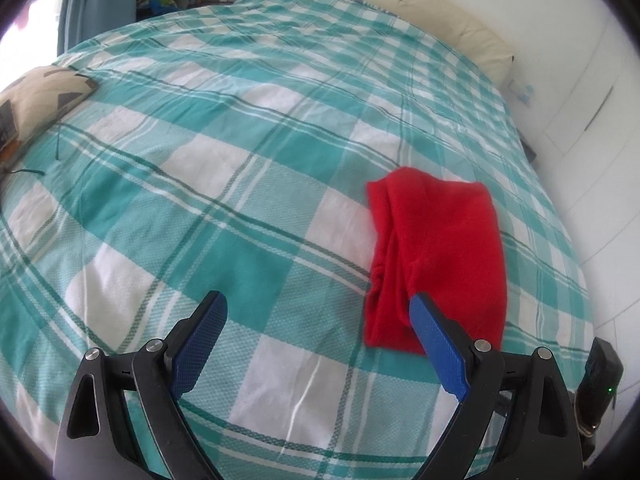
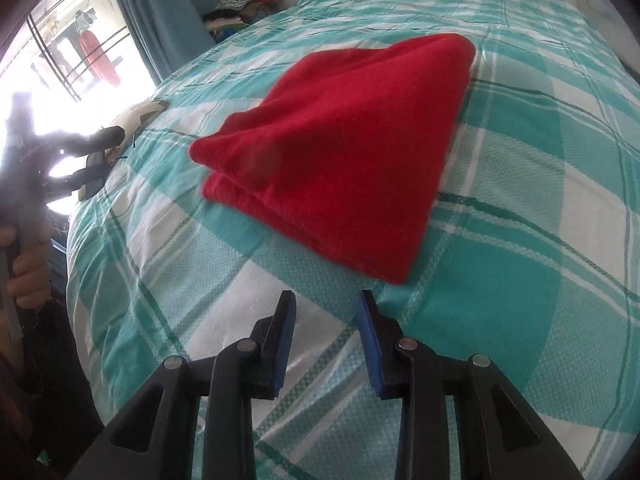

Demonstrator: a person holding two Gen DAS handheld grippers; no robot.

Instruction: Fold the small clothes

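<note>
A red cloth lies folded in layers on the teal and white checked bedspread. My left gripper is open wide and empty, above the bed, with its right finger over the cloth's near edge. In the right wrist view the folded red cloth lies just ahead of my right gripper, which is open with a narrow gap and holds nothing, a little short of the cloth's near corner. The left gripper shows at the far left of that view, blurred, held in a hand.
A patterned cushion lies at the bed's left edge. A cream pillow lies at the far end. White cupboard doors stand on the right. A pile of clothes and a teal curtain are beyond the bed.
</note>
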